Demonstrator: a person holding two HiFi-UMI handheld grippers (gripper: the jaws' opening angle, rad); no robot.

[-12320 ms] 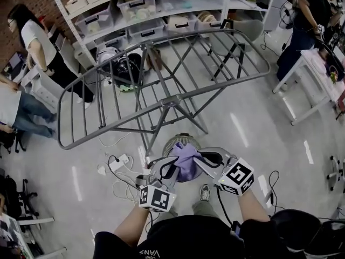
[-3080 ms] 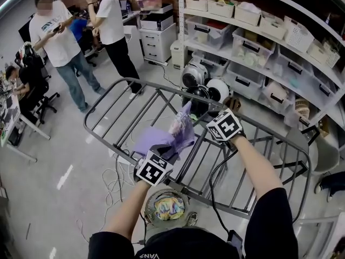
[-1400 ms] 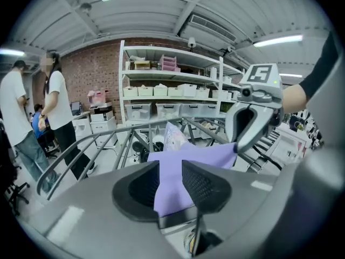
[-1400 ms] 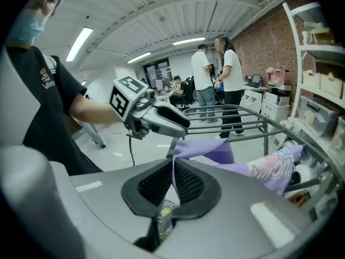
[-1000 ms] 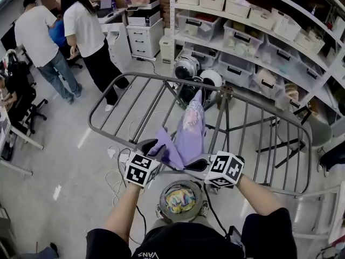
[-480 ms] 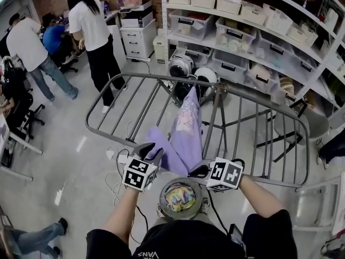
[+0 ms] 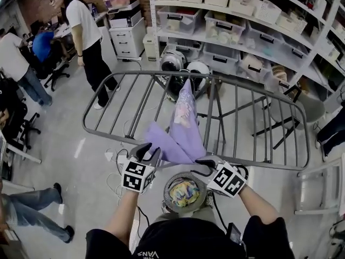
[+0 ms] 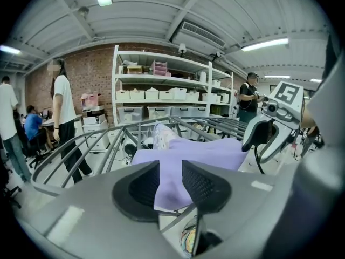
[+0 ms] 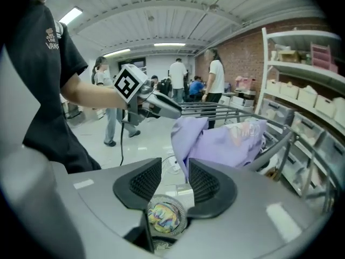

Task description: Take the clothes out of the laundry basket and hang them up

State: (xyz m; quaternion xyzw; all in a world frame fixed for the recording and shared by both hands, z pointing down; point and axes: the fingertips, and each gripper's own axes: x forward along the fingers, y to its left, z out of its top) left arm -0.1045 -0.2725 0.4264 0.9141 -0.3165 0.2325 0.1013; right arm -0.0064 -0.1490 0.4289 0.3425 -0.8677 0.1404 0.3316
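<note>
The right gripper has just opened its jaws, releasing the purple shirt, which lies draped across the drying rack. The left gripper stays clamped on the shirt's near left corner.

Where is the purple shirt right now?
In the head view, the purple shirt lies draped over the drying rack in the middle, above the laundry basket, its left corner pinched in the left gripper.
</note>
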